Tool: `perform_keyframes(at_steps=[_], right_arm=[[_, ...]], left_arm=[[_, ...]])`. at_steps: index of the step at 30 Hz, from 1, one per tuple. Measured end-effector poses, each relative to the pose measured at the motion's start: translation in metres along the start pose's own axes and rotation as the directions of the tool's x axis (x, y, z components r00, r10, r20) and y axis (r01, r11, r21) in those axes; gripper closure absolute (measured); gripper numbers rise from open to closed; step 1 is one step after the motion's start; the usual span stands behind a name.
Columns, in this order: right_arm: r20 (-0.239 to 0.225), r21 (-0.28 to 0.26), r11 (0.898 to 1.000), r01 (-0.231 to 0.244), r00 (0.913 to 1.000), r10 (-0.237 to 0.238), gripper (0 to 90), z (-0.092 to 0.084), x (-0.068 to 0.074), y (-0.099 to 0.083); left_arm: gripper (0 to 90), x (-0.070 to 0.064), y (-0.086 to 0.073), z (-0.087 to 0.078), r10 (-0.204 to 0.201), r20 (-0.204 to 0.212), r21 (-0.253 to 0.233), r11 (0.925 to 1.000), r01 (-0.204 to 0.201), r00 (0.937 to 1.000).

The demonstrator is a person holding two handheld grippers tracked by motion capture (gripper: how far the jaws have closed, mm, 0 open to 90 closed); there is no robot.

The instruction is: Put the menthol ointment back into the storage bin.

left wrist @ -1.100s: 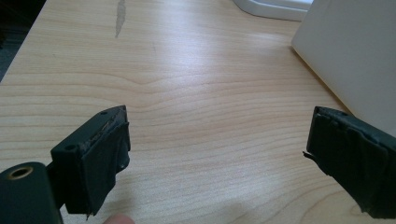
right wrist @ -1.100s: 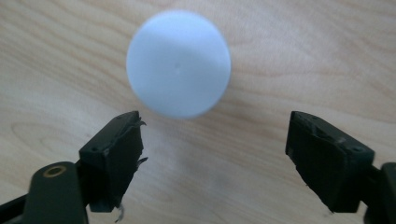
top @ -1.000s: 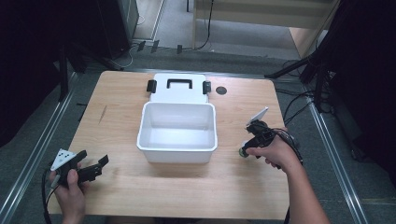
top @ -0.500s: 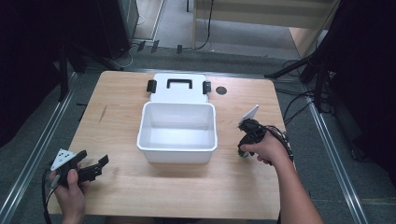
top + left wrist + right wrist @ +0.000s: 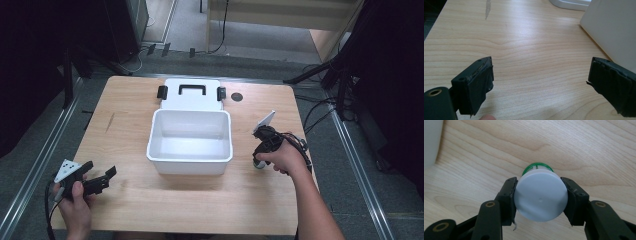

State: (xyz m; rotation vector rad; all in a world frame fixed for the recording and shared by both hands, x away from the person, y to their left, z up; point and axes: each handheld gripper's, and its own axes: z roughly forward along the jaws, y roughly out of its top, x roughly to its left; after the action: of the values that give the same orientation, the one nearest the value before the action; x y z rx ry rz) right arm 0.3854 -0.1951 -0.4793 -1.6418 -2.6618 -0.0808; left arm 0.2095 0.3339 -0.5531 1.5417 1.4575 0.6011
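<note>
Nearest the person, at the front left corner of the wooden counter [image 5: 130,125], the left hand [image 5: 75,205] holds the left tool [image 5: 102,179] low over the wood. Its two black jaws stand wide apart with nothing between them; in the left gripper view they frame bare wood grain, and the white wall of the bin [image 5: 614,30] rises just beyond the jaw on that view's right. The grey three-cornered plate on top of this tool points toward the counter's left edge.

On the right side, the right hand [image 5: 282,159] grips the right tool [image 5: 260,162], which points down at the counter just beside the bin's right wall. In the right gripper view its jaws are clamped on a small round container [image 5: 541,194], one pad pressed against each side of its pale, flat white lid. A green rim shows just past the lid, and wood lies behind it; whether the container's far end touches the counter I cannot tell. From the high view the container is mostly hidden under the hand.

In the middle of the counter sits the white rectangular bin [image 5: 190,165], open and empty inside. Directly behind it, touching its far rim, lies its white cover [image 5: 190,100], with a black handle and a black clip at each end. A small dark disc [image 5: 237,97] lies just right of the cover.
</note>
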Motion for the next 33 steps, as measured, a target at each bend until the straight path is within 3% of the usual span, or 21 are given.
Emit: perform_keyframes(at_steps=[11, 33], right_arm=[[-0.021, -0.016, 0.999, 0.033, 0.9992, -0.034, 51.3, -0.018, 0.002, 0.003], [-0.013, -0.045, 0.990, 0.137, 0.9904, -0.137, 51.3, -0.092, 0.033, 0.028]], left_arm=[[6.8, 0.000, 0.000, 0.000, 0.000, 0.000, -0.001, 1.0000, 0.000, 1.0000], [6.8, 0.000, 0.000, 0.000, -0.003, 0.002, -0.005, 1.0000, 0.003, 1.0000]])
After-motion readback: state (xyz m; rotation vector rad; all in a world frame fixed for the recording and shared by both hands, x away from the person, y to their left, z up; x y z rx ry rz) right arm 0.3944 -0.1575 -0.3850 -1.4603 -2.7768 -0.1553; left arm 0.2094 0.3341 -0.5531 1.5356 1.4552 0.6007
